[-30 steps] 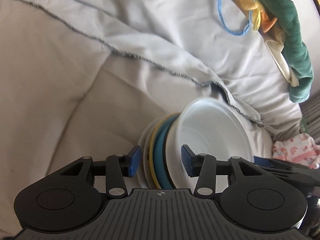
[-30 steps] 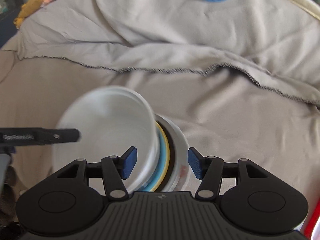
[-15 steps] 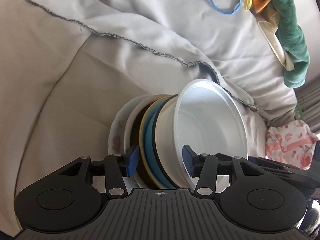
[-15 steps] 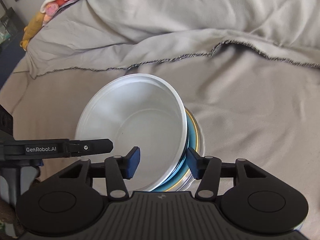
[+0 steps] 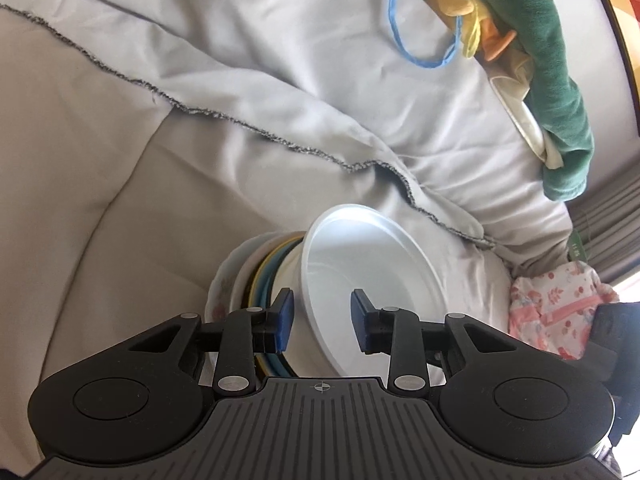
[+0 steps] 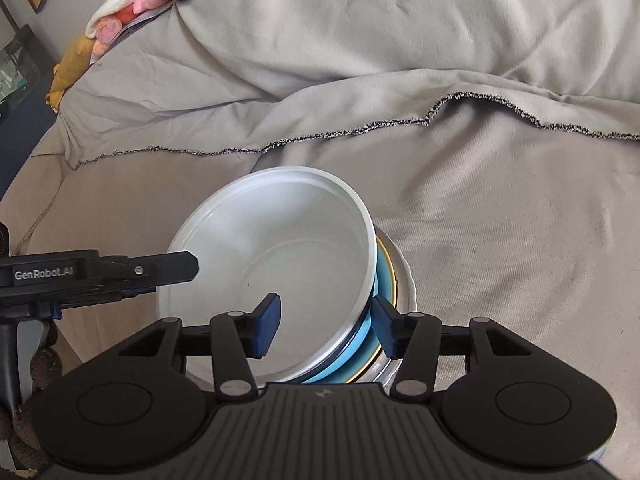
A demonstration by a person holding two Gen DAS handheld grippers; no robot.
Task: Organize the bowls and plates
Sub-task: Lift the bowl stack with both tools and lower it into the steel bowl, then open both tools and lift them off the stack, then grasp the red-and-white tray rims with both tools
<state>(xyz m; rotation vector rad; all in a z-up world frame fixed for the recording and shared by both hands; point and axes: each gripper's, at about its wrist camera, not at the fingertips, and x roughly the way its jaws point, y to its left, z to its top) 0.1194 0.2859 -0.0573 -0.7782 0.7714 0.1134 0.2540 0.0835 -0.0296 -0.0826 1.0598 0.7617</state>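
Stack gripped both sides, on the bed.
My left tongs (image 5: 321, 316) pinch the white bowl (image 5: 372, 280) wall; my right tongs (image 6: 326, 326) straddle bowl rim and plates (image 6: 390, 276), contact unclear. Bed (image 6: 500, 220) is soft: lift level, both together, or plates slide.

"genrobot.ai" on the left gripper (image 6: 176, 268)

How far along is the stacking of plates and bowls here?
Done: the plates and white bowl are in one stack. In hand: the left gripper and right gripper straddle opposite sides of its edge. Left: setting the stack down on the blanket.
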